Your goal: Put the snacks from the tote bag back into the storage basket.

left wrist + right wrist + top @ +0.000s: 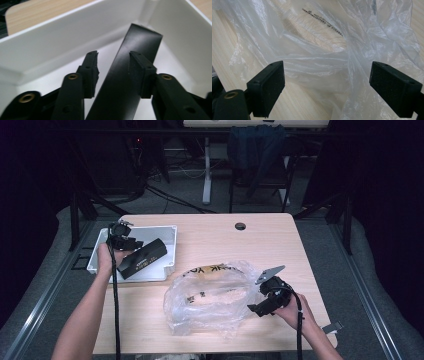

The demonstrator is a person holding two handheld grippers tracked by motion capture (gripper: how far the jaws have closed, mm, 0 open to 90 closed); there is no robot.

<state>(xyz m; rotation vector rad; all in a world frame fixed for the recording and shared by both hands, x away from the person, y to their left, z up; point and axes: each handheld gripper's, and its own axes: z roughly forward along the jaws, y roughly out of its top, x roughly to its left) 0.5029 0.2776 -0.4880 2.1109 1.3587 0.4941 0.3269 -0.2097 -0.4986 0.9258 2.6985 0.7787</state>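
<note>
Your left tool point(113, 65) sits over the white tray point(170, 234) at about ten o'clock on the worktop point(280, 245), its jaws set narrow around the black bar point(130, 72). One pad touches the bar's right face; the other stands just off its left. That bar lies tilted in the tray, one end over the tray's near wall. Your right tool point(327, 87) is at about four o'clock, jaws spread wide and gripping nothing, pointed at the crumpled clear plastic bag point(337, 50) that lies on the worktop just beside it.
</note>
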